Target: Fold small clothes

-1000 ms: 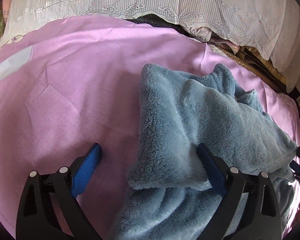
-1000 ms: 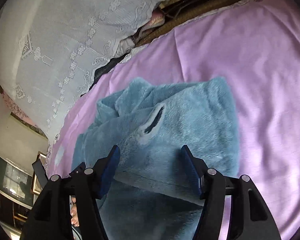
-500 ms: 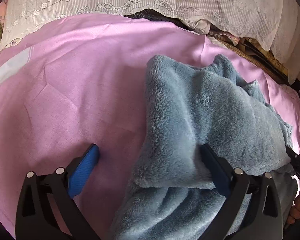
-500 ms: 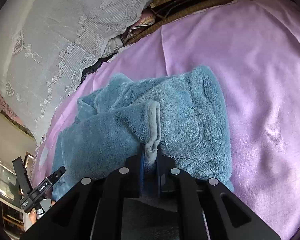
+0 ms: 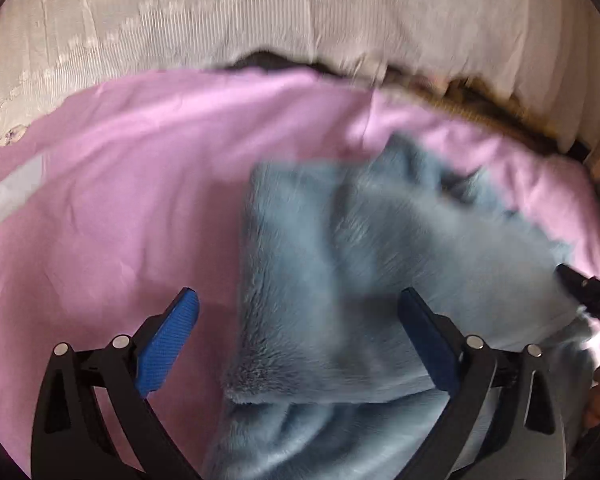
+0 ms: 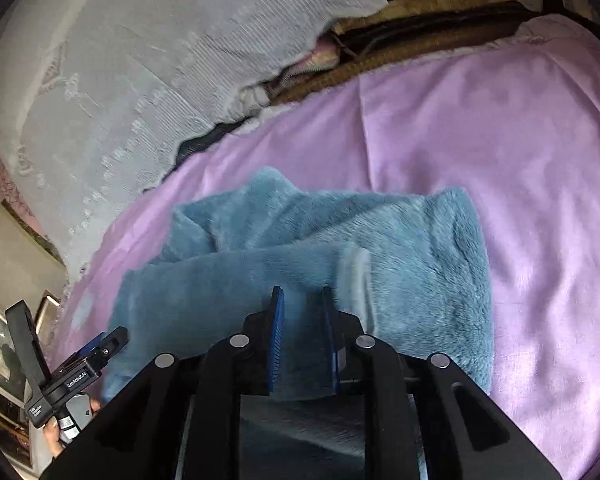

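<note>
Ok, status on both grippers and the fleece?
Left gripper open, astride fluffy blue fleece garment. Right gripper shut on its fold. Pink bedsheet underneath, nothing blocking.

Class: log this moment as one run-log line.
left gripper: open | right gripper: shut on blue fleece garment | surface: pink sheet

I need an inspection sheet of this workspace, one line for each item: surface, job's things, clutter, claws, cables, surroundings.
Surface: pink bed sheet, lightly creased.
Job's things: one blue fleece garment, partly folded, lying on the sheet.
Clutter: nothing seen.
Claws: left claw open, straddling the garment's edge; right claw nearly closed, with fleece between its pads.
Cables: nothing seen.
Surroundings: white lace cover behind the sheet; brown woven mat edge beside it.
</note>
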`<state>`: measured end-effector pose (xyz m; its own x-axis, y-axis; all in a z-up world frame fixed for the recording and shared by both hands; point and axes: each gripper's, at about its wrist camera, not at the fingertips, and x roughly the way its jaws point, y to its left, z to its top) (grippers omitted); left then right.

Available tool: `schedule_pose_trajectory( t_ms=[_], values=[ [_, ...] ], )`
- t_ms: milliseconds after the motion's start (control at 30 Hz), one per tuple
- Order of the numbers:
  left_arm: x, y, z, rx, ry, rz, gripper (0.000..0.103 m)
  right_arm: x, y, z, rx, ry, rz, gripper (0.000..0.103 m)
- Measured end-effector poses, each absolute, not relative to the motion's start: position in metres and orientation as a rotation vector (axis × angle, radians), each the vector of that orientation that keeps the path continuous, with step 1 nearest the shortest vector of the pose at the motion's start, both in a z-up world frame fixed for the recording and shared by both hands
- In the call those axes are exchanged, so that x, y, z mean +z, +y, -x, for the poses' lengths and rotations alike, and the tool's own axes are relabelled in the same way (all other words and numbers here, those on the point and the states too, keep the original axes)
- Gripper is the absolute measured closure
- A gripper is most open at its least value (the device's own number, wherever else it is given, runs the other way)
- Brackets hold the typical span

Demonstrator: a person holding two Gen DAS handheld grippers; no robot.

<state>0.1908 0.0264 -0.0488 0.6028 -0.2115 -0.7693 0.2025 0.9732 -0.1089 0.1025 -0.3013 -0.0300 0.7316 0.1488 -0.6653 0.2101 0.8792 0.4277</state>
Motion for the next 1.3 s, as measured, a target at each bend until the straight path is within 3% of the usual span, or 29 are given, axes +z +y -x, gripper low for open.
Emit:
schedule_pose_trajectory(
  t_ms=[67, 167, 267, 400, 567, 733, 1000, 1300],
  values=[
    [-0.057, 0.033, -0.200, -0.268, 0.944, 0.084, 0.004, -0.043, -0.312, -0.104, -0.019, 0.768, -0.559, 0.103],
    [-0.055, 0.038, -0.198, -0.268, 0.930, 0.106, 0.004, -0.042, -0.316, -0.098, -0.005, 0.751, -0.597, 0.102],
    [-0.047, 0.045, -0.187, -0.253, 0.885, 0.121, 0.004, -0.031, -0.307, -0.084, -0.010, 0.719, -0.562, 0.095],
    [-0.044, 0.057, -0.175, -0.233, 0.889, 0.124, 0.005, -0.013, -0.290, -0.064, -0.024, 0.699, -0.467, 0.076],
    [-0.055, 0.066, -0.174, -0.241, 0.949, 0.122, 0.004, -0.025, -0.291, -0.061, -0.045, 0.745, -0.442, 0.081],
    [-0.041, 0.091, -0.139, -0.239, 0.907, 0.200, 0.005, -0.005, -0.296, -0.016, -0.042, 0.680, -0.471, 0.070],
    [-0.051, 0.123, -0.079, -0.280, 0.931, 0.225, 0.005, -0.026, -0.306, 0.064, -0.051, 0.691, -0.513, 0.068],
    [-0.060, 0.108, -0.001, -0.341, 0.884, 0.050, 0.005, -0.046, -0.303, 0.126, -0.003, 0.712, -0.546, 0.062]
  ],
)
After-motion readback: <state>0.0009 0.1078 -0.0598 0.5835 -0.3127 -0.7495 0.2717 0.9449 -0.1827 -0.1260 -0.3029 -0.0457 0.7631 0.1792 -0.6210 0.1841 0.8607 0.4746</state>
